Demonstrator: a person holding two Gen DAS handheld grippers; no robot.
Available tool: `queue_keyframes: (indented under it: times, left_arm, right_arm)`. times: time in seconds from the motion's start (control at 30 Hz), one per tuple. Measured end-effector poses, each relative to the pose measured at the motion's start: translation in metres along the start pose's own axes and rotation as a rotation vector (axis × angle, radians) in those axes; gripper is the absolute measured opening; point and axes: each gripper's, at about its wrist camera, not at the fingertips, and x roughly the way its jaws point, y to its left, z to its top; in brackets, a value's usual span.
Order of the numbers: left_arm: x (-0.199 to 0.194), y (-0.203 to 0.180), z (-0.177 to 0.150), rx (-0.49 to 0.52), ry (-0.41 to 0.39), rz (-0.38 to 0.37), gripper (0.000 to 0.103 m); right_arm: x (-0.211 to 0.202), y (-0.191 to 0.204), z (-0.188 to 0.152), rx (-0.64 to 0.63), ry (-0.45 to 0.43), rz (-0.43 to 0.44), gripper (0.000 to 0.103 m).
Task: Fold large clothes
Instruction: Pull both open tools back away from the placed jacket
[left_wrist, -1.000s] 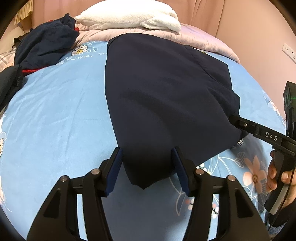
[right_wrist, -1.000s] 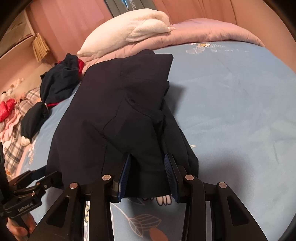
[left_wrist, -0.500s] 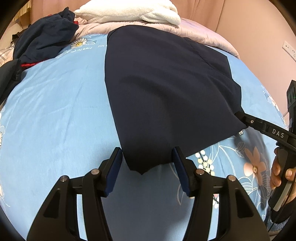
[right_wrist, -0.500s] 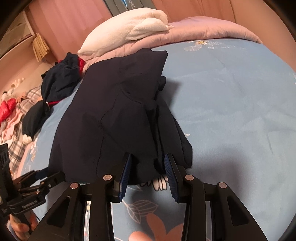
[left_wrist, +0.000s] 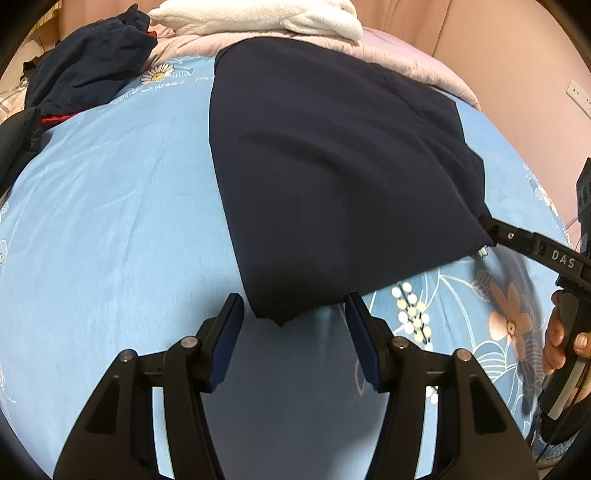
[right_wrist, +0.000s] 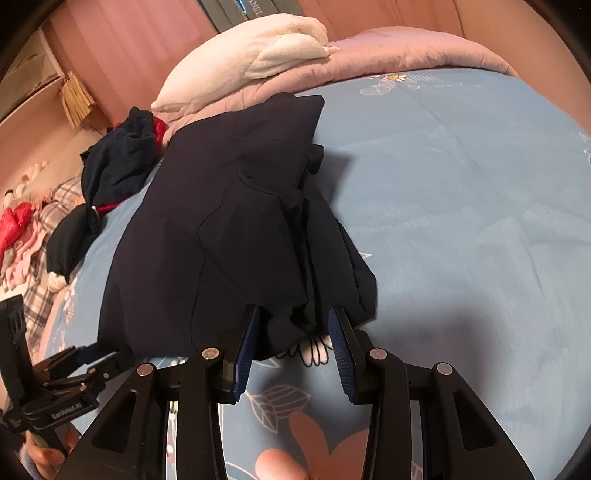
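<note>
Navy garment (left_wrist: 332, 166) lies folded, spread across middle of blue floral bed sheet (left_wrist: 110, 221), far end up at 12 o'clock on pink quilt (right_wrist: 388, 55). Left gripper (left_wrist: 291, 321) jaws apart, nothing pinched; garment's near corner tip sits just ahead between them. Right gripper (right_wrist: 293, 332) jaws apart either side of bunched hem; contact with pads unclear. White towel (right_wrist: 251, 62) at 12 o'clock, crumpled dark clothes (left_wrist: 88, 70) at 10 o'clock.

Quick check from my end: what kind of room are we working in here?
Most likely a bedroom. The dark garment lies on a bed with a blue floral sheet, a pink quilt and a white blanket are piled at its far end, and more clothes are heaped beside it.
</note>
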Motion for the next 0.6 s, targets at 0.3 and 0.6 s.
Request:
queue_keyframes:
  times: [0.3,0.6]
  left_arm:
    - [0.003,0.01,-0.007,-0.039,0.027,0.029,0.056]
    - [-0.017,0.01,-0.011,-0.068,-0.015,0.009,0.063]
  right_arm:
    - [-0.003,-0.003,-0.001,0.017,0.006,0.001,0.04]
    - [-0.009,-0.007,-0.004,0.032,0.01,0.0,0.041]
